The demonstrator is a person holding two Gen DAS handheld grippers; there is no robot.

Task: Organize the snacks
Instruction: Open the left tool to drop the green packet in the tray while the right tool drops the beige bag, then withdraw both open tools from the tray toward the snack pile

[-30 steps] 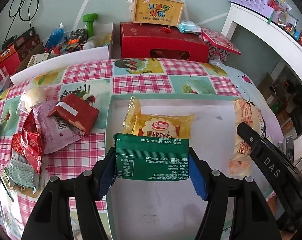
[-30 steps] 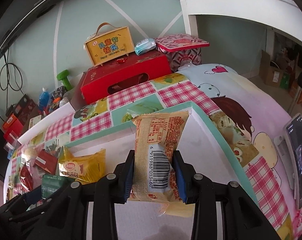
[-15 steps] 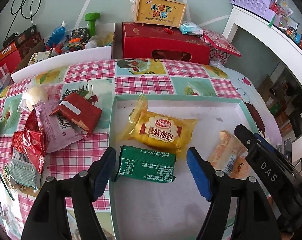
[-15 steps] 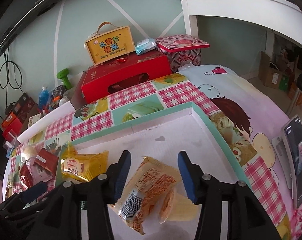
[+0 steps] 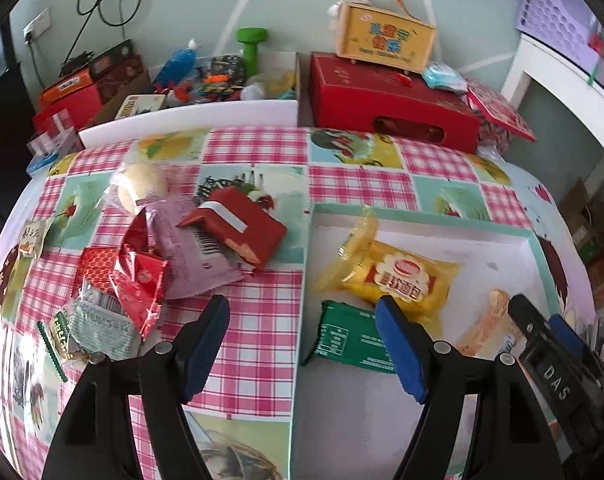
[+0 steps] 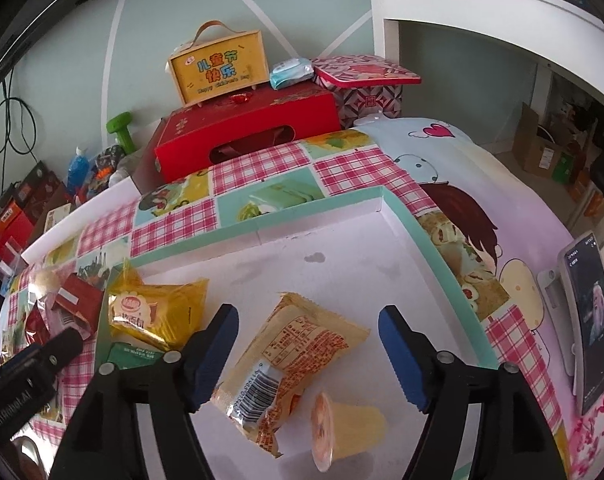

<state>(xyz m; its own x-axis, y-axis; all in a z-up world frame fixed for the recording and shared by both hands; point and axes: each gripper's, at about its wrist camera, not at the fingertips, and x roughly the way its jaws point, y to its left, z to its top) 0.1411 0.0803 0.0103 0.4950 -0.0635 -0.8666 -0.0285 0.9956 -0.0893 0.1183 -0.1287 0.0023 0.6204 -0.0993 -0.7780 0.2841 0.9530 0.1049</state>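
Snacks still loose: a heap of crinkly foil and plastic packets (image 5: 141,276) lies on the checked counter (image 5: 257,344), left of the tray; among them a red carton-shaped pack (image 5: 241,232) and a mauve wrapper (image 5: 189,256).
Left gripper (image 5: 302,344): I hold its blue-padded fingers (image 5: 207,332) wide apart, empty, over the tray's left rim.
Tray: a shallow white tray with a mint-green rim (image 6: 430,240) holds a flat green packet (image 5: 346,336), a yellow bread packet (image 5: 402,276), an orange printed pouch (image 6: 297,356) and a small clear jelly cup (image 6: 342,428) on its side, touching the pouch.
Right gripper (image 6: 308,344): fingers spread wide, nothing between them, over the pouch.
Step, as I judge it: both loads look delivered; the fetch of the next snack is in hand.
Next move calls for: swinging left to the heap and singling out one packet from overlapping wrappers.
Hard to make out: lower packets are buried; the green packet's right end sits behind my left gripper's finger; the tray's near edge is cut off.
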